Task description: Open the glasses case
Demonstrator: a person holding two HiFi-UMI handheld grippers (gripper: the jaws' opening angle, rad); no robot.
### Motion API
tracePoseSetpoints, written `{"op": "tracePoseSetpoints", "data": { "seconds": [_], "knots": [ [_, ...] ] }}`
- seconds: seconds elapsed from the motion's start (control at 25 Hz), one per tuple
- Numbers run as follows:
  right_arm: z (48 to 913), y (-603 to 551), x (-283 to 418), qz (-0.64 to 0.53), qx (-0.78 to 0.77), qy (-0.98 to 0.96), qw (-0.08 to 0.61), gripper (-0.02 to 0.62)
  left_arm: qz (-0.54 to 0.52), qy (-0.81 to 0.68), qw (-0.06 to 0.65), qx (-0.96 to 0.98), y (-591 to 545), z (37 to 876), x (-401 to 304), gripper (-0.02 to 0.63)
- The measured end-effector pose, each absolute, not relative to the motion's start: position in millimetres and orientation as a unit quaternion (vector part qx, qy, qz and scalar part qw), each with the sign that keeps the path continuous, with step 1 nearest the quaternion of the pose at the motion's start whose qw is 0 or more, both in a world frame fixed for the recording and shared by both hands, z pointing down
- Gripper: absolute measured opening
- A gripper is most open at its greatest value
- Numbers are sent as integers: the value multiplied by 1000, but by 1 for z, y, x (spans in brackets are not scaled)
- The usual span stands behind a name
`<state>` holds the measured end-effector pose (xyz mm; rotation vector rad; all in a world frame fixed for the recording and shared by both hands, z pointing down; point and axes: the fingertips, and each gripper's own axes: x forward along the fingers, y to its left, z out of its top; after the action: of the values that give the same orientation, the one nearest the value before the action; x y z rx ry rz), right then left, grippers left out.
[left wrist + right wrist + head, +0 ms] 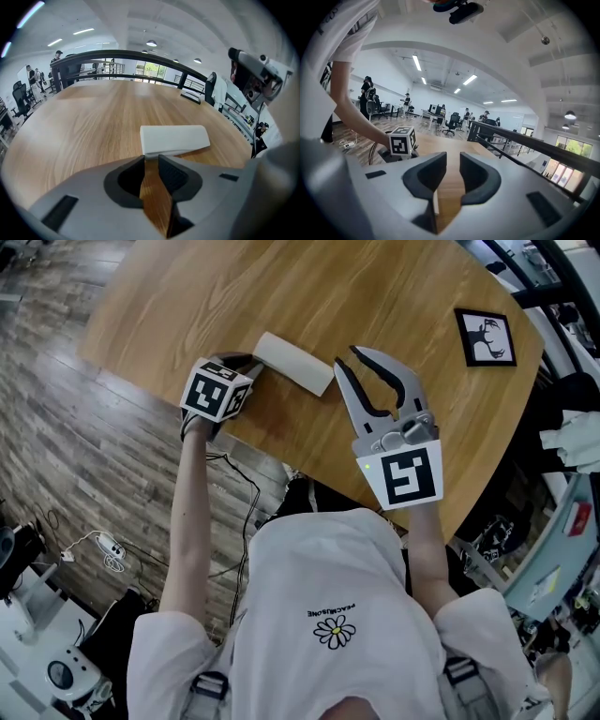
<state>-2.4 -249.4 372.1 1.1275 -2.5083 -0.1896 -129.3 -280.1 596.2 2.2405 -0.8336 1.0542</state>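
Nearest the person, the right gripper [453,160] is held over the surface [169,306], its fingers [427,172] released with a narrow gap and nothing in it. At its nine o'clock the left gripper [151,157] tilts down, its fingers [174,174] also slightly apart over bare wood. The closed white case [295,362] lies flat with its near end right at the left fingertips, touching or not I cannot tell, and farther off at two o'clock a framed picture [486,337] lies near the rim.
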Motion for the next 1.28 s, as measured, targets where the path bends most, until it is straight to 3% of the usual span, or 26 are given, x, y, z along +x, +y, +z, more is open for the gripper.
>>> {"op": "tracePoseSetpoints", "data": {
  "seconds": [0.08,0.2,0.32,0.8,1.28],
  "knots": [
    [383,-249,-6,-53,386,-897,207,114,390,-306,264,827,-281,596,-129,104],
    [423,-243,-17,-34,346,-899,266,238,385,-306,276,826,-280,596,-130,106],
    [475,-230,-28,-51,298,-893,335,265,385,-303,280,825,-280,596,-130,106],
    [584,-223,-32,-92,249,-833,486,268,398,-291,295,818,-282,596,-128,103],
    [590,-227,-27,-62,274,-828,485,274,421,-280,293,812,-281,595,-129,97]
  ]
}}
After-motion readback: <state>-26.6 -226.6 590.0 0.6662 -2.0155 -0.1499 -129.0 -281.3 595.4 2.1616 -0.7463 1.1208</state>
